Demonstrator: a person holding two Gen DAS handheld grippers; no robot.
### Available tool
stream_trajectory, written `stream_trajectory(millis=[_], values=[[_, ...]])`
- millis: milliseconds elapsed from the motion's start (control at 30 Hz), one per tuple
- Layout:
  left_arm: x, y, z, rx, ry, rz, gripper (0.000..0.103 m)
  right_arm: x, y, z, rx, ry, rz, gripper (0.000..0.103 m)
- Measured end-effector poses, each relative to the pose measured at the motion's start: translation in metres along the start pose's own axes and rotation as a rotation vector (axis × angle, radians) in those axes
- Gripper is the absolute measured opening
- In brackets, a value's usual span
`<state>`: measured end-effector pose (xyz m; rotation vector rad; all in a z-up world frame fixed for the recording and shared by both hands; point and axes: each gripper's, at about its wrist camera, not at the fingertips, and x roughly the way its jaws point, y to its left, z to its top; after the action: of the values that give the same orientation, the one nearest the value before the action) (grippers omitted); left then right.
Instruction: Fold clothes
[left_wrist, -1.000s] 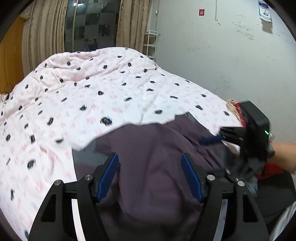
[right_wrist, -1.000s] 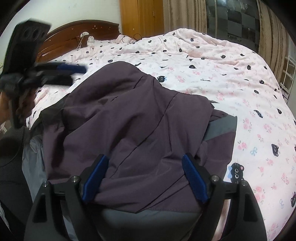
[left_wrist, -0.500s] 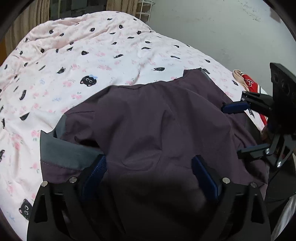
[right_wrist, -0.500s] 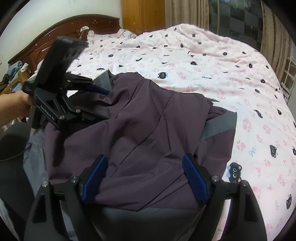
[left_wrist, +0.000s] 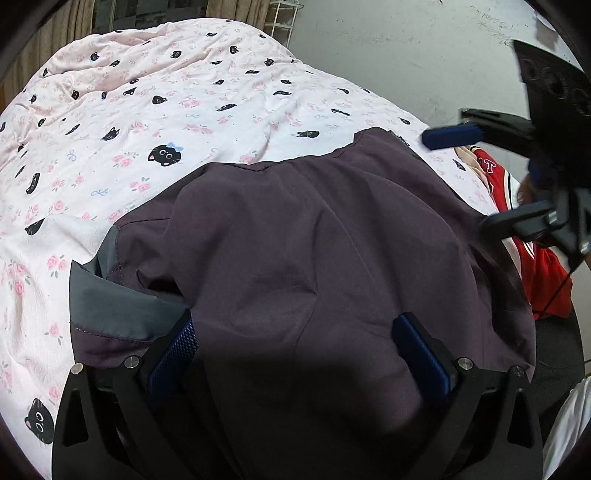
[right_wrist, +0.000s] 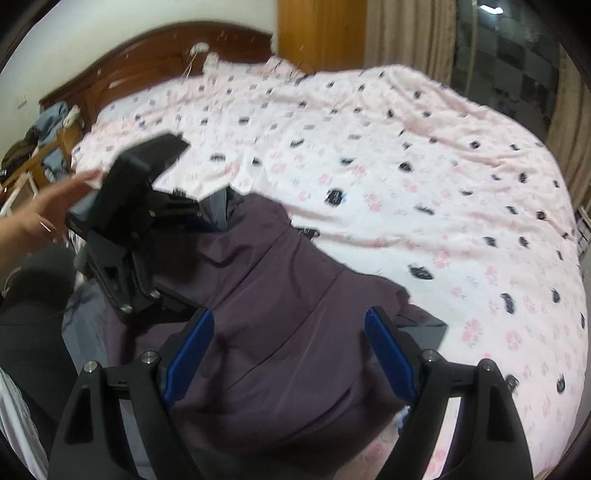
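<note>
A dark purple jacket (left_wrist: 314, 240) with grey panels lies crumpled on the near edge of the bed, and the right wrist view shows the jacket (right_wrist: 288, 280) too. My left gripper (left_wrist: 295, 321) sits low over its near part. Its jaws are opening, wide apart, with loose fabric between them that the pads do not press. My right gripper (right_wrist: 289, 314) hovers open above the jacket's other end, gripping nothing. In the left wrist view the right gripper (left_wrist: 458, 182) stands raised at the right.
The bed wears a pink sheet (left_wrist: 184, 110) printed with black cats. A red garment (left_wrist: 539, 266) lies at the bed's right edge. A wooden headboard (right_wrist: 147, 55) and a cluttered side table (right_wrist: 33, 158) stand beyond. A person's hand (right_wrist: 44, 210) holds the left gripper.
My left gripper came down onto the jacket and its jaws spread wider. The right gripper lifted and pulled back from the jacket, still open.
</note>
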<state>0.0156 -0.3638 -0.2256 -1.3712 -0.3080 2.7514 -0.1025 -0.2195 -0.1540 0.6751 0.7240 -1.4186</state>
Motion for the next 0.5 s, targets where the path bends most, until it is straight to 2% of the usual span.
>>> stream_trajectory(millis=[167,367,500], values=[[0.001,0.0,0.0,0.002,0.004,0.003,0.102,0.034,-0.004,-0.008,-0.019,0.106,-0.001,0.086],[0.002,-0.002,0.0,0.014,0.011,0.016,0.102,0.046,-0.011,-0.019,-0.002,0.134,0.011,0.092],[0.002,-0.001,0.0,0.014,0.011,0.017,0.102,0.046,-0.012,-0.02,0.006,0.133,0.011,0.093]])
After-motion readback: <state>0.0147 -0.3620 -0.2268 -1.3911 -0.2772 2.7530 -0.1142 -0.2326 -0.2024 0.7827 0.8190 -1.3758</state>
